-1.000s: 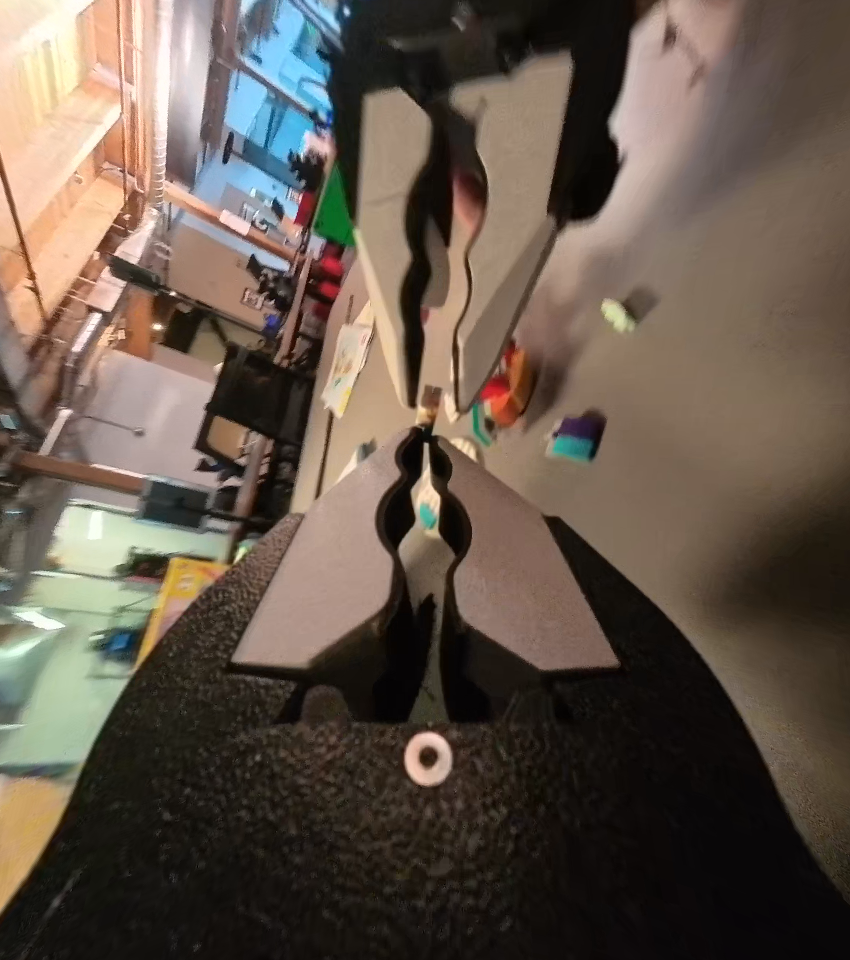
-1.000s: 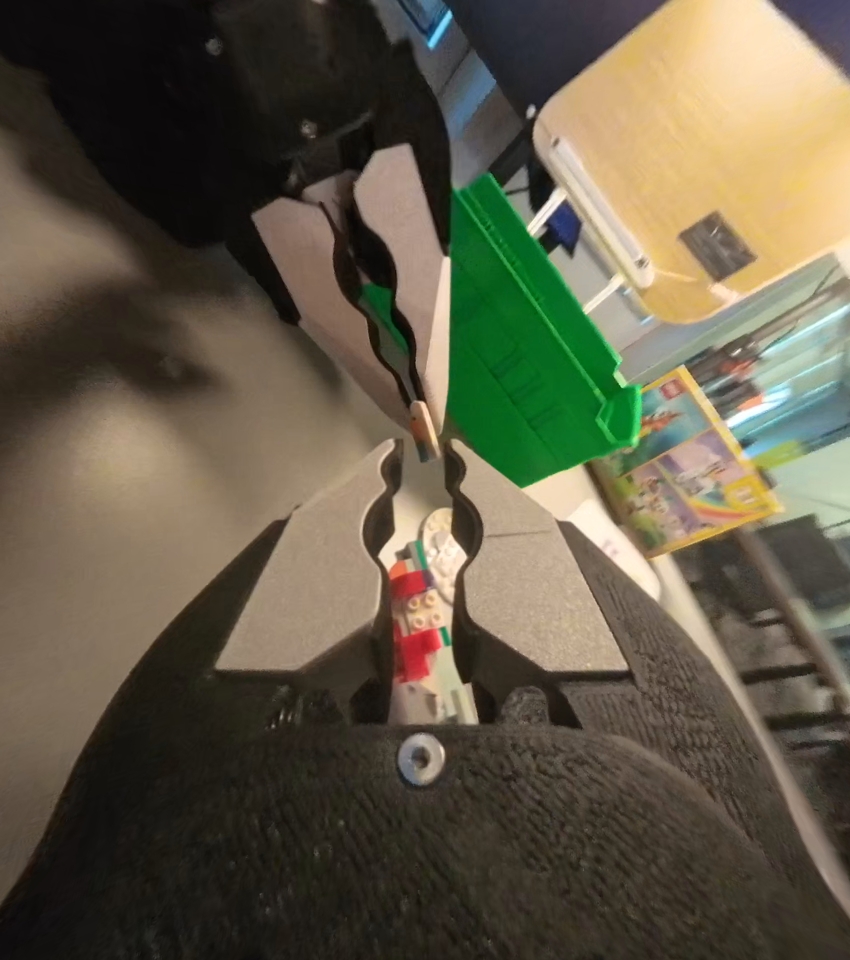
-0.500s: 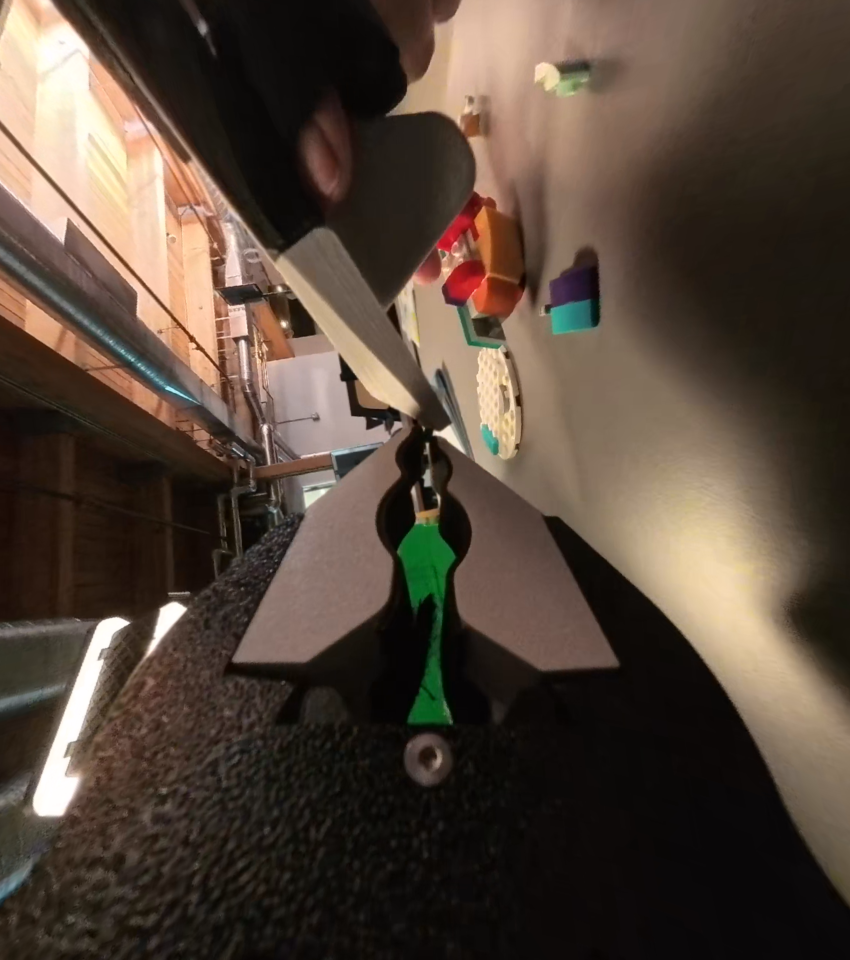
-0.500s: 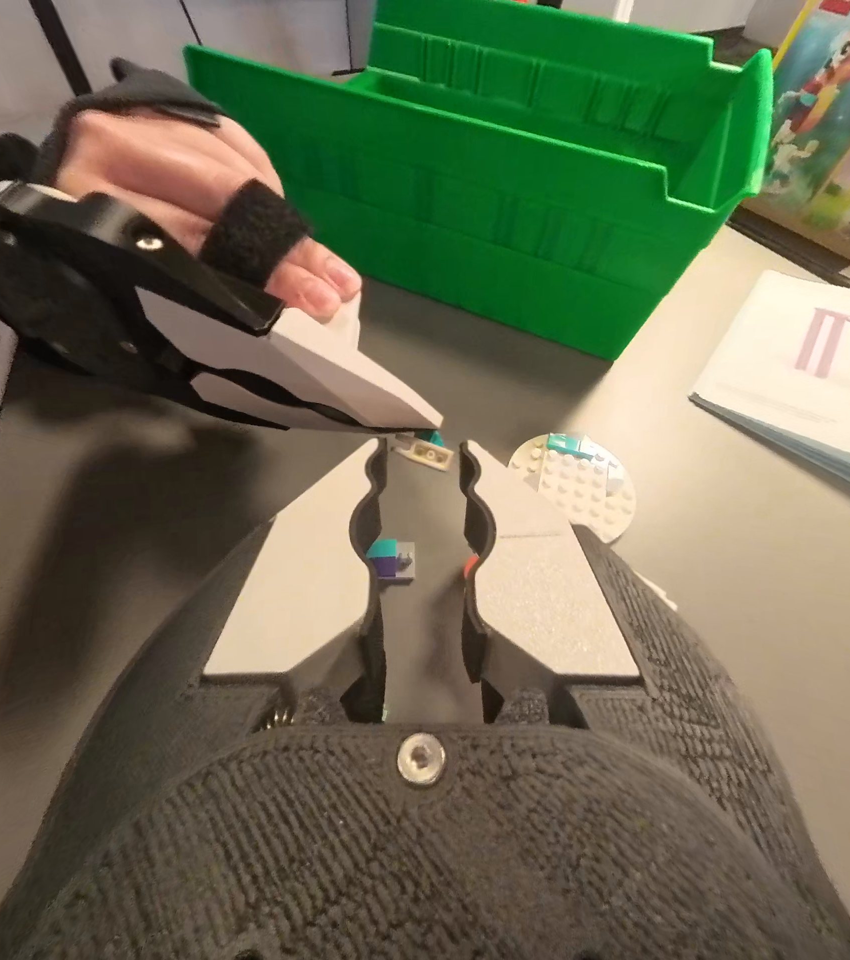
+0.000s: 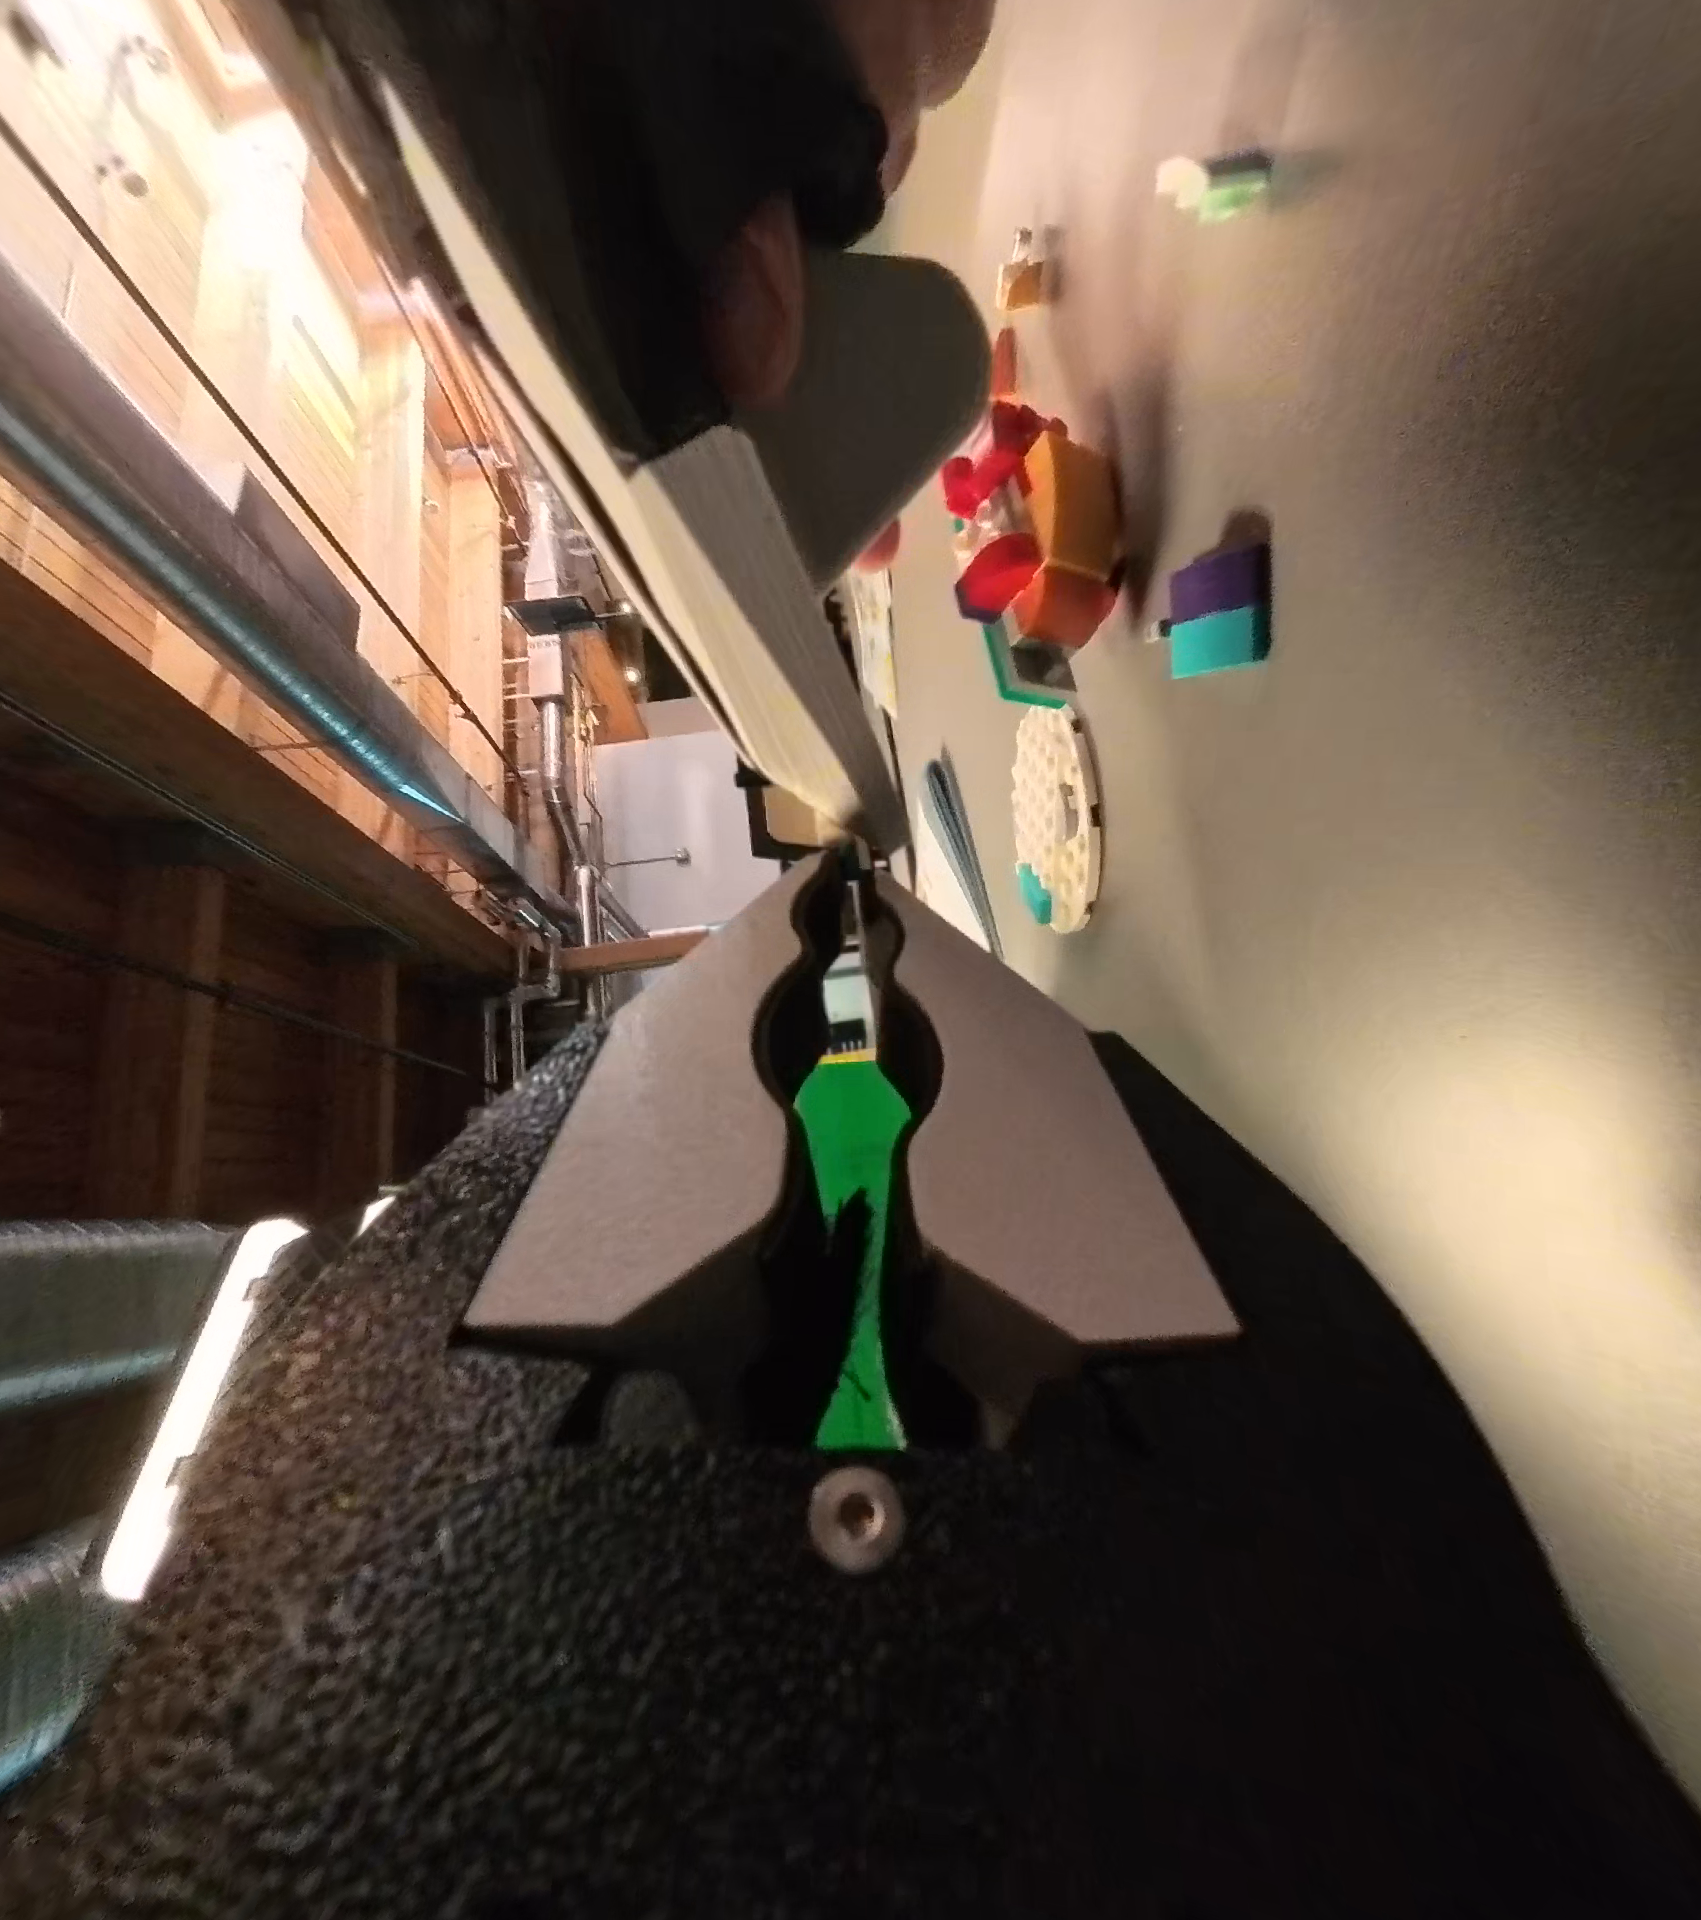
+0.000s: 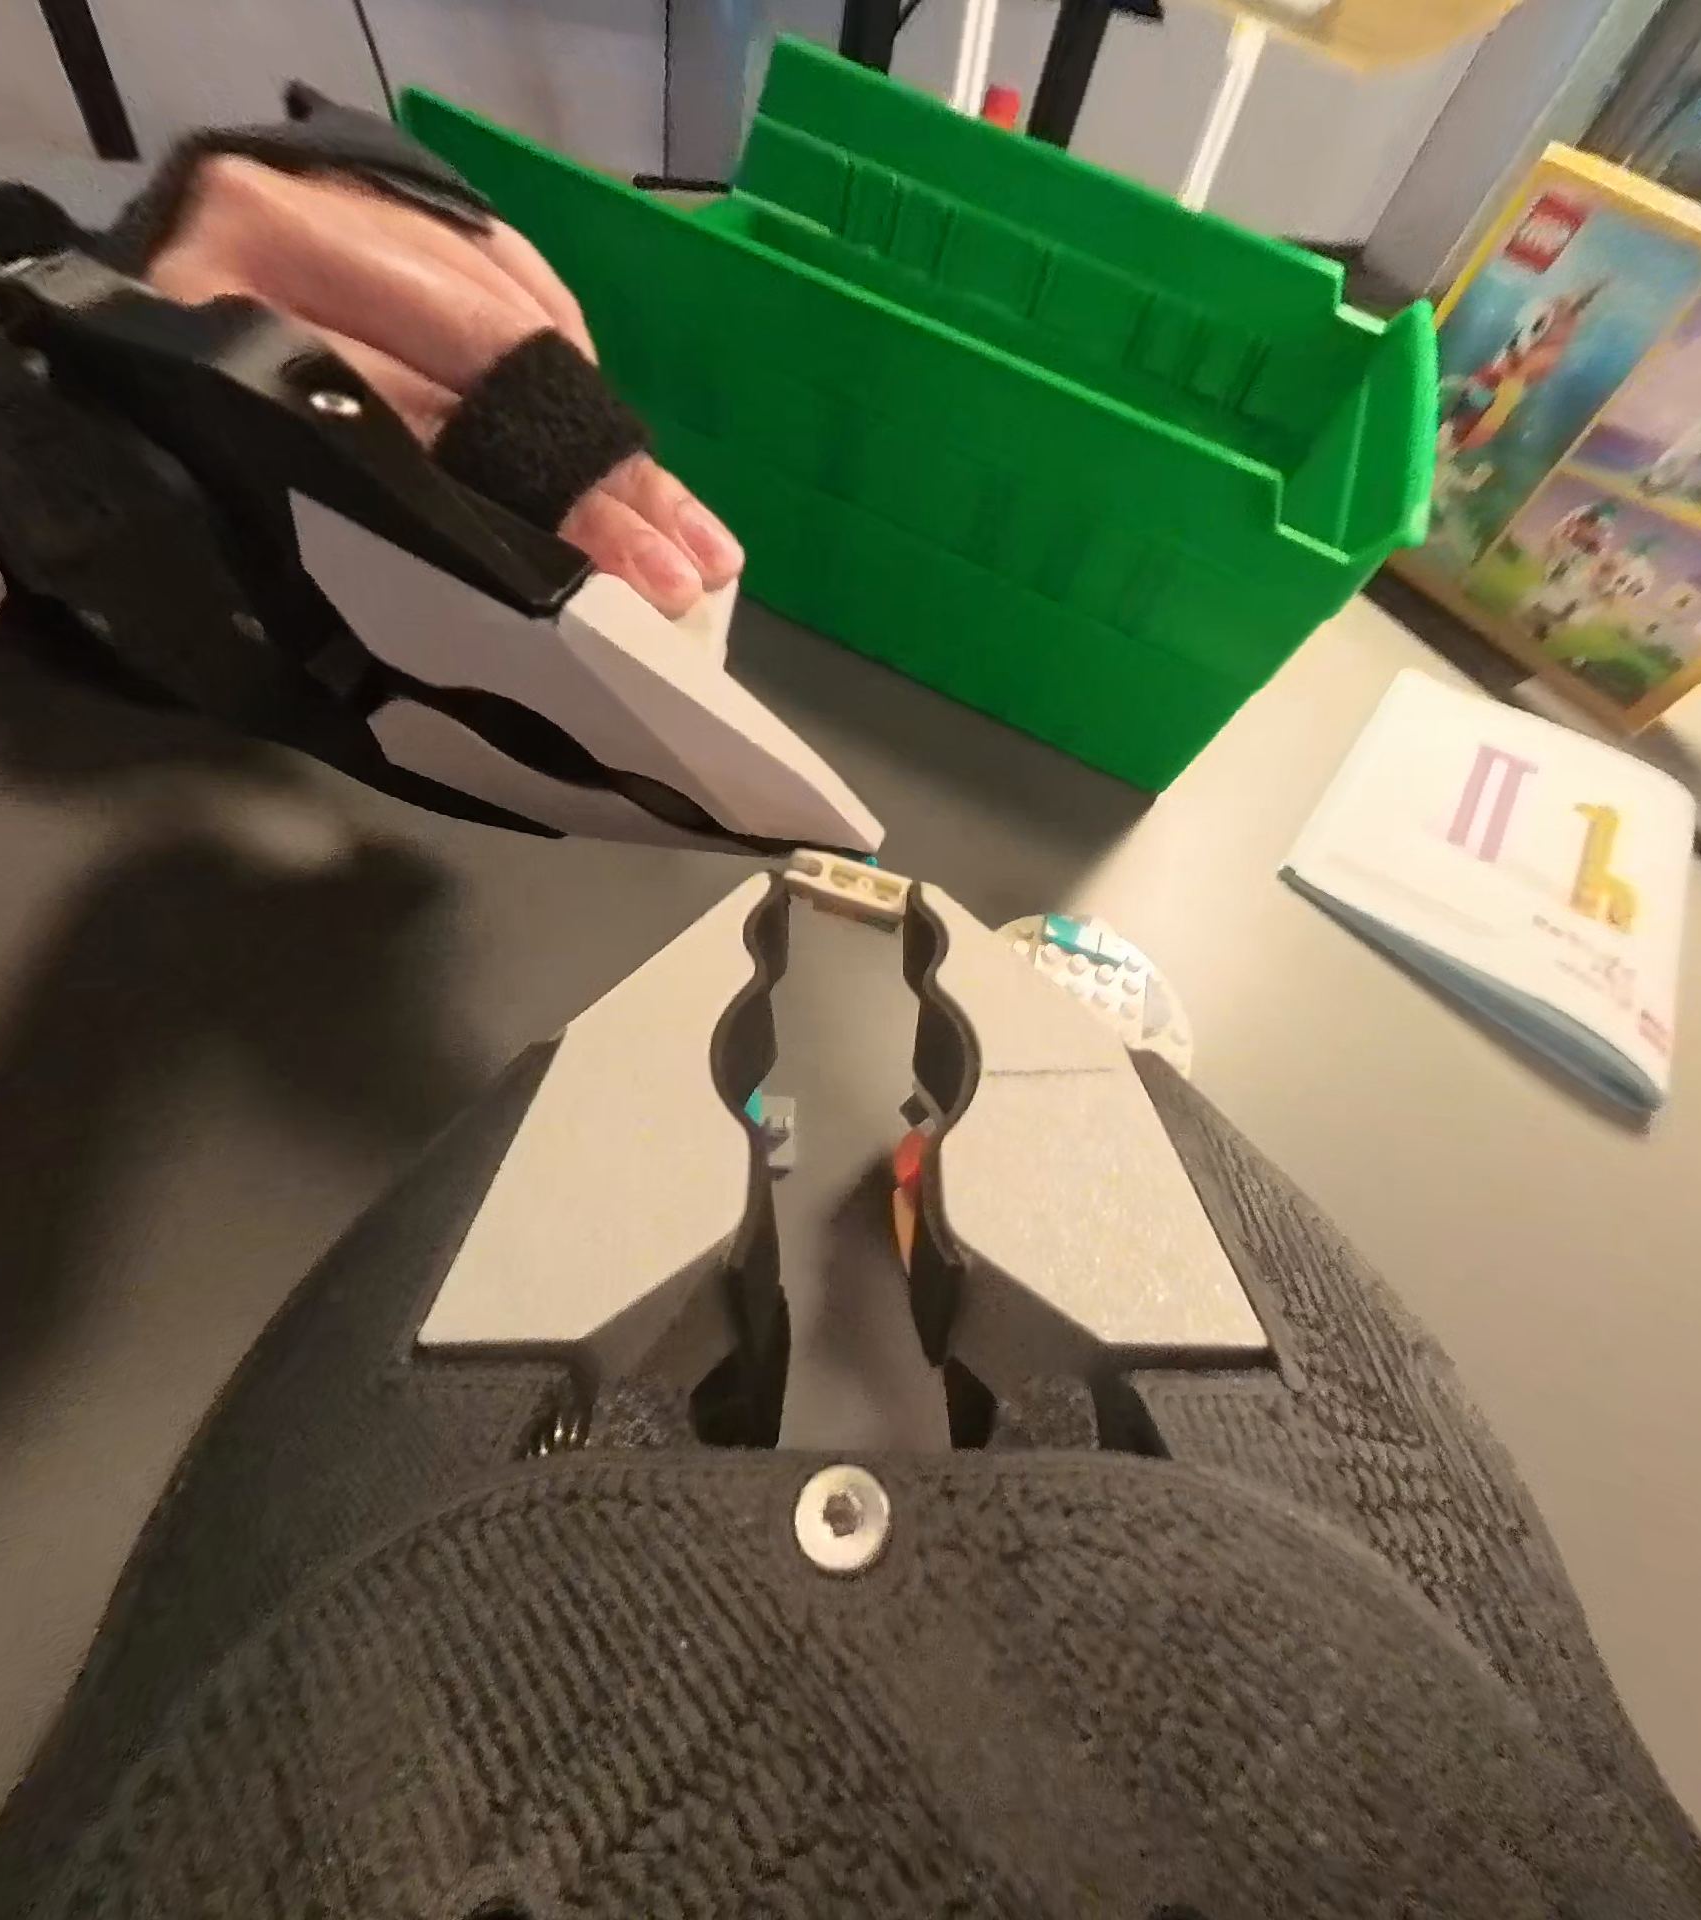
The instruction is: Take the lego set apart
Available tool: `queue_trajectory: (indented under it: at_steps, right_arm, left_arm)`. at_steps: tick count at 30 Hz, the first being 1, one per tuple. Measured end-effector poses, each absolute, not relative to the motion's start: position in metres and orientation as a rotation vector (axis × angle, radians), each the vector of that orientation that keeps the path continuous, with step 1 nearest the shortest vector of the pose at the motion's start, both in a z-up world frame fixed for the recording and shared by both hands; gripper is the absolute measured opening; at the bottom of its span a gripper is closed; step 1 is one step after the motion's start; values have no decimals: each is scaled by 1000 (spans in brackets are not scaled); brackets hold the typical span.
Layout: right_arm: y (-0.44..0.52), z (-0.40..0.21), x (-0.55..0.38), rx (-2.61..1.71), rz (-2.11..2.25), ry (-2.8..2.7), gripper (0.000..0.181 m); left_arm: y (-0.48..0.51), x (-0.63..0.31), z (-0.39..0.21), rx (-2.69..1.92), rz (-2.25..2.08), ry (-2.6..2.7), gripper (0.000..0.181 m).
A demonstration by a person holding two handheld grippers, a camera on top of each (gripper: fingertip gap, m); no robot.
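Along the far edge of the bench [image 6: 1397, 1195] sits the big green bin [image 6: 981, 499]. The picture box [image 6: 1635, 447] leans at the far right corner, and the instruction booklet [image 6: 1511, 894] lies nearer the right edge. None of that has stirred.

What has changed is the two tools. A second ago both were tipped over and swinging, nose to nose in the air. Now they have levelled out low over the middle of the bench. The left claw [image 6: 867, 836], with the person's hand [image 6: 389, 281] behind it, reaches in from the left edge. Its jaws are pinched almost together on the far end of a cream plate [image 6: 841, 881], where a speck of teal shows. Whether it grips the plate or that teal bit, I cannot tell.

The right claw [image 6: 844, 902] stood wider half a second back, with the piece just beyond its tips. It has since narrowed and moved up, so the cream plate now spans tip to tip, seemingly touching both. The jaws behind stay well parted.

Loose on the bench between them and the right edge lie the round white plate [image 6: 1106, 966], the red and orange build [image 5: 1033, 551] and a purple and teal block [image 5: 1220, 613].

I'd judge both ends are now held, so the pull or twist that splits this small piece can come next. The main build is still waiting.
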State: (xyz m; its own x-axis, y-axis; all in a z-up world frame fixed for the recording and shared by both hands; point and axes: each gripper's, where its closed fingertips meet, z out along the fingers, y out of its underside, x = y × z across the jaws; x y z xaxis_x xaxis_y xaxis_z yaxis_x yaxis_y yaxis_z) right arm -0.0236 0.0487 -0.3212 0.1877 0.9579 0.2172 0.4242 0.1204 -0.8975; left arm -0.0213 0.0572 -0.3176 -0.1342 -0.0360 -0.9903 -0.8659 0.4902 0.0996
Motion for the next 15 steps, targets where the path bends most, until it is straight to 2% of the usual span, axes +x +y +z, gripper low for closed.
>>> queue_trajectory:
  at_steps: [1,4,8,15]
  right_arm:
    - [48,-318,-24,-1429,659,-1393,20]
    - [52,-281,-16,-1288,665,-1264,20]
    - [70,-284,0,-1269,608,-1248,21]
    - [60,-306,-5,-1170,505,-1430,22]
  left_arm:
    - [57,-22,-317,-792,880,1551,1]
    - [61,-39,-357,-783,945,1729,0]
    - [67,-43,-337,-901,861,1590,0]
    - [67,-37,-337,-1165,521,1457,2]
